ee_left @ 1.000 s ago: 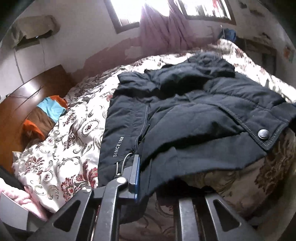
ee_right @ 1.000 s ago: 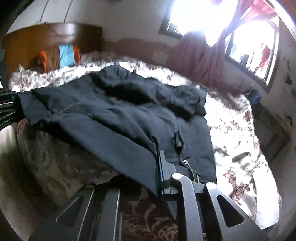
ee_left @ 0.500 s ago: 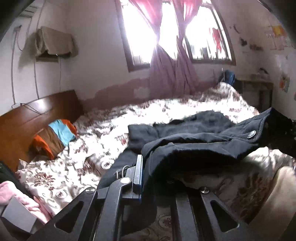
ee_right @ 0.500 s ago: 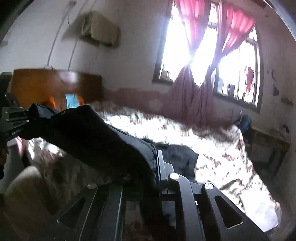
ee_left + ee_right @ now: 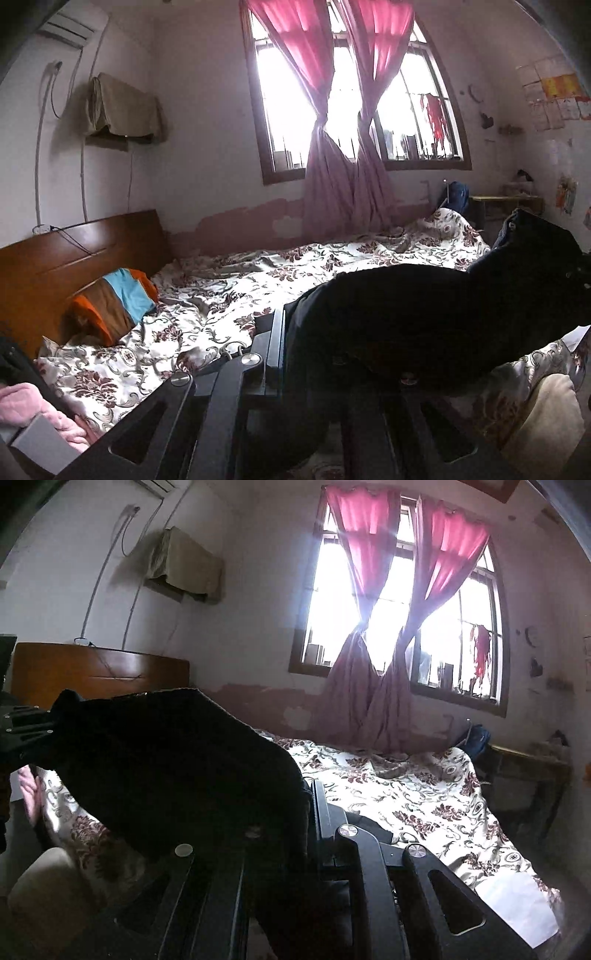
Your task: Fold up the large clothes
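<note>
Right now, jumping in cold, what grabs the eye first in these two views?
The black jacket hangs lifted over the floral bedspread, clamped by the left gripper and right gripper. Behind, red curtains glow against the bright window.

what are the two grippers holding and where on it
Both hold the dark jacket by its near edge, one at each end: left gripper and right gripper, jaws shut on the fabric.
</note>
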